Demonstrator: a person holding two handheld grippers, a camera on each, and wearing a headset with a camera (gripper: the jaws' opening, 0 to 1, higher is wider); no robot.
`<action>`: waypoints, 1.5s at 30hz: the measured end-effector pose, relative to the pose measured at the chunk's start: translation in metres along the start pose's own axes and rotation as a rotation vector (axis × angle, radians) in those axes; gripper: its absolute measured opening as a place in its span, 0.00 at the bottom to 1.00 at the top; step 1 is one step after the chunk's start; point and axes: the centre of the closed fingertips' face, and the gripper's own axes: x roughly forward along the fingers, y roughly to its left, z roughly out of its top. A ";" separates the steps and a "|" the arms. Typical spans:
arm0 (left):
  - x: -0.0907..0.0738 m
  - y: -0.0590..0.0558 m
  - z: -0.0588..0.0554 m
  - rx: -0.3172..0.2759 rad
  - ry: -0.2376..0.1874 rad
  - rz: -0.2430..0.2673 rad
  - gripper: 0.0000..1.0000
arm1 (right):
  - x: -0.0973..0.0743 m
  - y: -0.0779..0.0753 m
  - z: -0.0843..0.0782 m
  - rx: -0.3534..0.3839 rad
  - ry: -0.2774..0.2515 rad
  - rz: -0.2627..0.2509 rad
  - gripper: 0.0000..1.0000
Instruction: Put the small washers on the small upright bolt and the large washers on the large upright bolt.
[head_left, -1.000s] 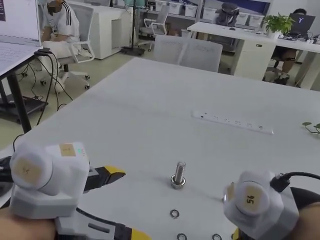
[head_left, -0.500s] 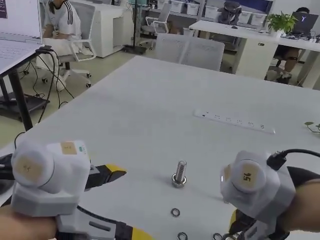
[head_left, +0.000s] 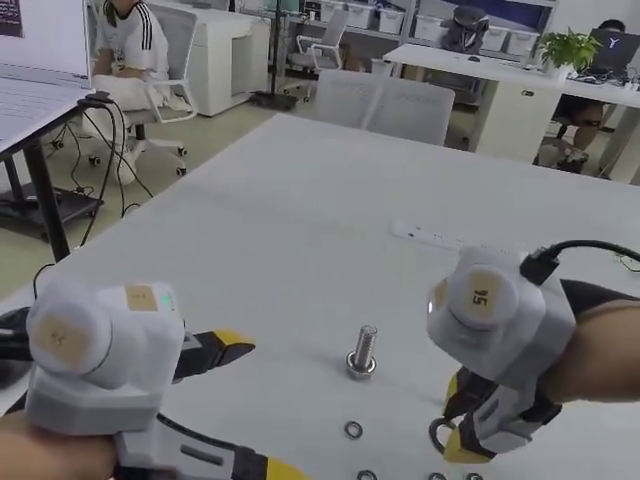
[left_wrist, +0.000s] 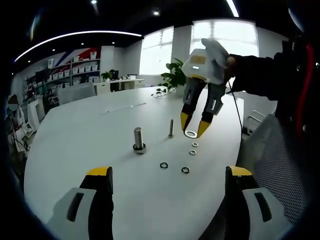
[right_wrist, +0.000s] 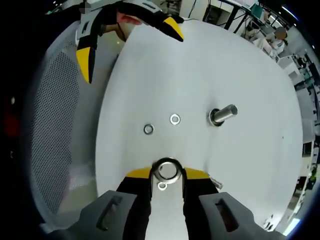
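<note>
White table, open office, chair at its far edge. Right gripper pinches a large washer above the near edge; left gripper gapes, empty. Large bolt stands mid-table. Power strip half hidden; near-edge loose washers cut off.

- A wide white table takes up the foreground, with a white power strip lying towards its far side.
- Two grey mesh chairs stand at its far edge.
- The floor is a pale greenish beige.
- At the left, a dark-legged desk trails black cables, and a person sits beyond it.
- A white desk at the back carries a potted plant and a backpack.
- In the left gripper view, bright windows and a ceiling light strip show.
</note>
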 end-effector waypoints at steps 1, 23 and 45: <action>0.000 0.000 0.000 0.000 -0.001 0.002 0.93 | -0.003 -0.003 0.003 -0.006 -0.003 -0.004 0.23; -0.003 0.008 -0.003 -0.021 -0.005 0.029 0.93 | -0.021 -0.044 0.047 -0.088 -0.030 -0.049 0.23; -0.003 0.015 -0.011 -0.048 0.002 0.049 0.93 | -0.011 -0.076 0.072 -0.113 -0.050 -0.048 0.23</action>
